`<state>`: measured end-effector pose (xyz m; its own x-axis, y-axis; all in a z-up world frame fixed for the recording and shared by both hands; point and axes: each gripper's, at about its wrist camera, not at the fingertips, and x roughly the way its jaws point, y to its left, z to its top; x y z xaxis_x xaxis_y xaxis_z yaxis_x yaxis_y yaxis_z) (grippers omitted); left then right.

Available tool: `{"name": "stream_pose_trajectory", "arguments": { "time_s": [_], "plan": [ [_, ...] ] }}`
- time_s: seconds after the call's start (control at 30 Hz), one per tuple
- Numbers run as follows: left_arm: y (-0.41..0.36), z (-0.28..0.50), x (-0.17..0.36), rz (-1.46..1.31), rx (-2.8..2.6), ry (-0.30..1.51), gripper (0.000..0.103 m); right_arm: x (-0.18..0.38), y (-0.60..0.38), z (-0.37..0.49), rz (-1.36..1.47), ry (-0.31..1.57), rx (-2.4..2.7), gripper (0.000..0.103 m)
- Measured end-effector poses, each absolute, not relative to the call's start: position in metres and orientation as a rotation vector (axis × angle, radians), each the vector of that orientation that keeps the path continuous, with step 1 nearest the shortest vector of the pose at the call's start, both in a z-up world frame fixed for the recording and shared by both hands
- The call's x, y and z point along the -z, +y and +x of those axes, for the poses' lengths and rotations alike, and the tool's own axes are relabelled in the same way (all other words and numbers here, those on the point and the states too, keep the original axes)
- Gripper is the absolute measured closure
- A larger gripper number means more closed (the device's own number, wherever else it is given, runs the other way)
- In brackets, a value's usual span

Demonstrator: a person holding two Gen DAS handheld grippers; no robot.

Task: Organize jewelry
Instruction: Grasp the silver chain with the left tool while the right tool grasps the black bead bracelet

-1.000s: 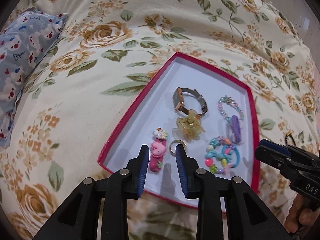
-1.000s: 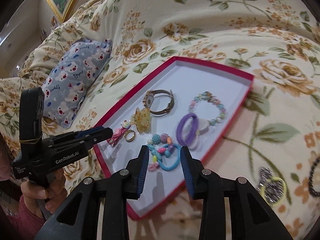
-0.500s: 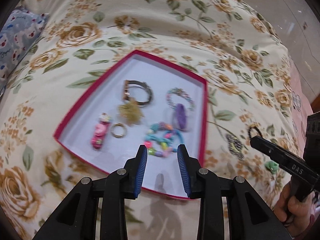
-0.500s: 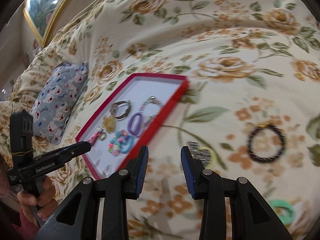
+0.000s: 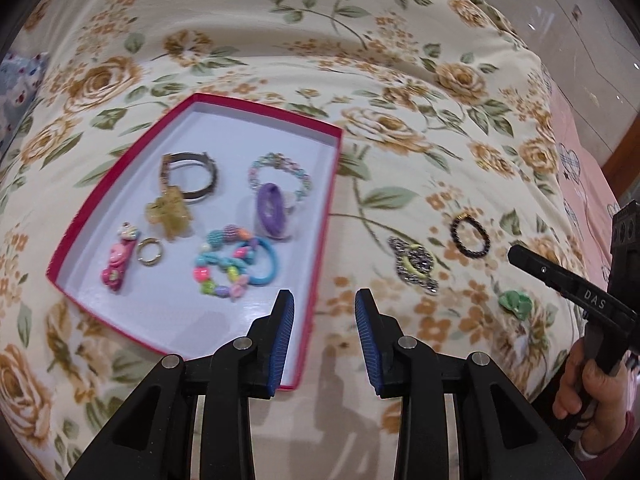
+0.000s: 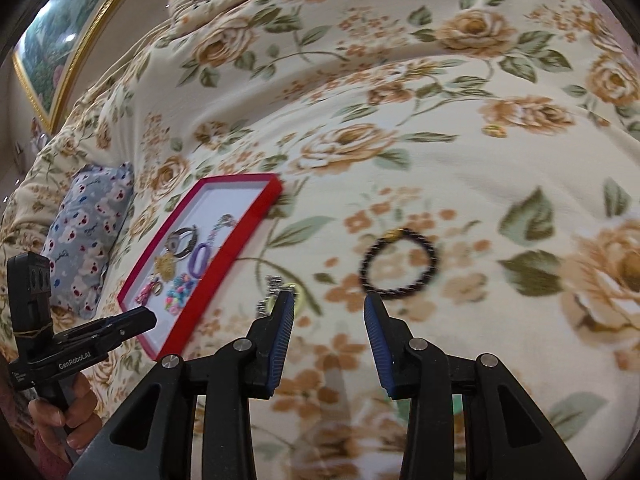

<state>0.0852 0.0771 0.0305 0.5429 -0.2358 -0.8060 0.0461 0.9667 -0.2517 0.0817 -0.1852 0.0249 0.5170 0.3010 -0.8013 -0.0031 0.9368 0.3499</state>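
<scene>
Underneath, a floral bedspread (image 5: 400, 60) carries a red tray (image 5: 318, 248) already holding a watch, rings and bead bracelets. Both tools hover level above the cloth, each tipped slightly downward: the left gripper (image 5: 325, 320) spread empty over the tray's near corner, the right gripper (image 6: 329, 322) spread empty just short of a dark bead bracelet (image 6: 398, 266) lying well outside the tray.

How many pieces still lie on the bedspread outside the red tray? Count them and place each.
3. A dark beaded bracelet lies farthest from the red tray, a rhinestone clip between them, a green piece nearest the right gripper. Others may lie out of view.
</scene>
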Motion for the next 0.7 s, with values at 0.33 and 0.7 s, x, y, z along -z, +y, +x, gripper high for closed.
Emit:
{"name": "stream_pose_trajectory", "arguments": {
  "time_s": [0.33,0.7],
  "plan": [
    [0.041,0.102,-0.024,-0.147,0.223,1.011,0.071,-0.024,-0.211,0.076,0.340,1.006,-0.139,0.064],
    [0.011,0.128,-0.014,-0.105,0.267,1.028,0.071,-0.016,-0.223,0.088,0.333,1.017,-0.125,0.064]
  ]
}}
